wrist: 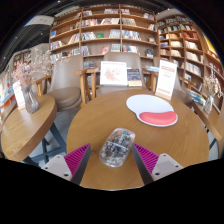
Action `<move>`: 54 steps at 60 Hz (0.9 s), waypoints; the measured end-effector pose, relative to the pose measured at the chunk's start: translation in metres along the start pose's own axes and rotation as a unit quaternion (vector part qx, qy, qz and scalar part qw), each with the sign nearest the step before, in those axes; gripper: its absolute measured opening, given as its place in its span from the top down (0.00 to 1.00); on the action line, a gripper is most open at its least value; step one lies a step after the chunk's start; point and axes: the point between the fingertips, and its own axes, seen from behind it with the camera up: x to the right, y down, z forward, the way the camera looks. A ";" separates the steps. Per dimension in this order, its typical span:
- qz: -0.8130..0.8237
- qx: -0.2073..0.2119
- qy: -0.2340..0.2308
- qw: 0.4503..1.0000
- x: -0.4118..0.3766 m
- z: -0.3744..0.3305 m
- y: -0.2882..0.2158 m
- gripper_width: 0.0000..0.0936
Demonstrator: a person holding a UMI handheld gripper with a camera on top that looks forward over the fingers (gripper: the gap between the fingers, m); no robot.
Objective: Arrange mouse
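The fingers [112, 157] stand wide open around the mouse [116, 146] on the worktop [95, 115], holding nothing; the mouse looks light, rigid and smooth, probably best gripped at its sides.

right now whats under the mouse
The mouse lies on the bare round wooden table, between the open fingers, not on the mouse pad beyond. The wood directly beneath it is covered.

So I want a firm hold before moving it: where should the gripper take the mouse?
Take the mouse across its narrow middle, straight from the near end. It lies lengthwise between the open gripper fingers on the round table, its long sides facing the pads.
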 end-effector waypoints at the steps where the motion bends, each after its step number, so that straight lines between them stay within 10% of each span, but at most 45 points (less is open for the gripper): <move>1: -0.002 0.000 -0.001 1.000 -0.001 0.002 -0.002 0.08; 21: -0.005 -0.003 -0.010 1.000 -0.010 0.025 -0.016 0.10; 32: -0.009 -0.012 -0.008 1.000 -0.008 0.027 -0.018 0.27; 36: -0.008 -0.011 -0.008 1.000 -0.007 0.030 -0.019 0.52; 54: -0.015 0.025 -0.037 0.999 0.001 -0.003 -0.100 0.57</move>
